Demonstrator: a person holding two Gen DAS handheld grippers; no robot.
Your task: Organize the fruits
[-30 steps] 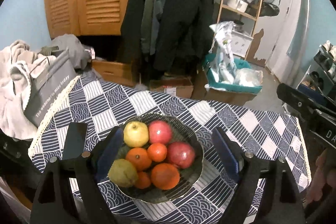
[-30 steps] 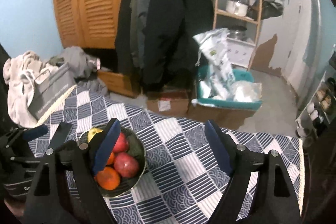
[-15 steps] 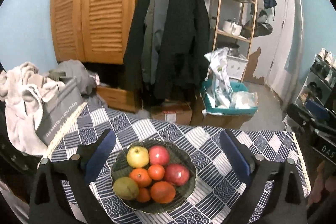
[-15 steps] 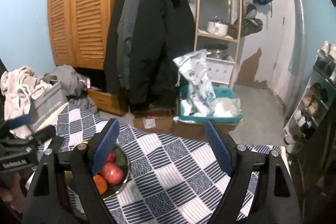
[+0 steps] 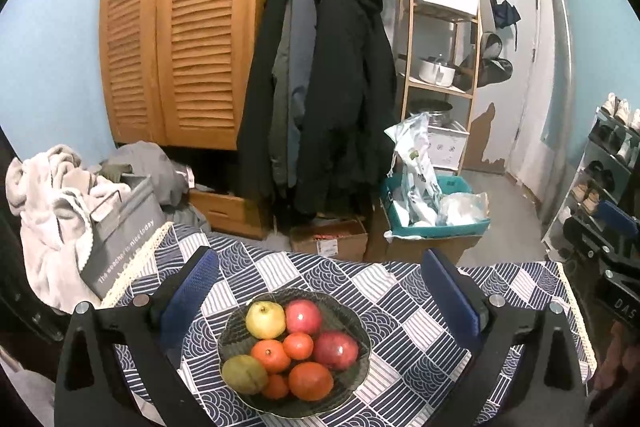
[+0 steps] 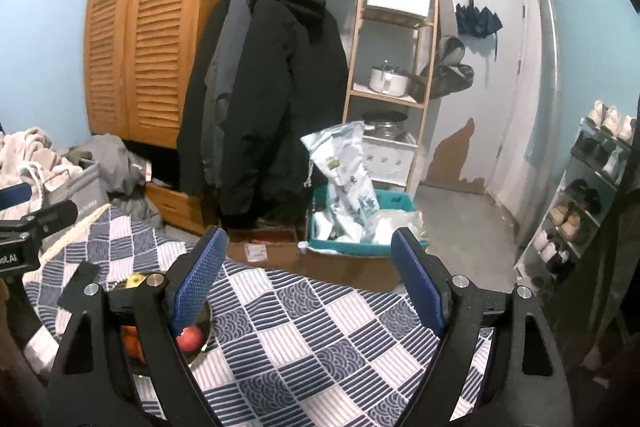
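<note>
A dark glass bowl (image 5: 356,323) sits on the blue-and-white checked tablecloth (image 5: 420,331). It holds a yellow apple (image 5: 265,319), two red apples (image 5: 303,316), several oranges (image 5: 270,355) and a green pear (image 5: 244,374). My left gripper (image 5: 320,283) is open and empty, raised above and behind the bowl. My right gripper (image 6: 308,263) is open and empty, to the right of the bowl (image 6: 200,347), whose fruit is mostly hidden behind its left finger. The left gripper shows at the right view's left edge (image 6: 36,223).
A grey bag with a pile of clothes (image 5: 120,227) lies at the table's left edge. Beyond the far edge are cardboard boxes (image 5: 328,243), a teal bin of bags (image 5: 432,219), hanging coats (image 5: 320,87) and a wooden shelf (image 5: 440,67). A shoe rack (image 5: 608,179) stands right.
Both grippers have risen and drawn back from the bowl, so more of the room shows. Both stay open. The fruit has not moved.
</note>
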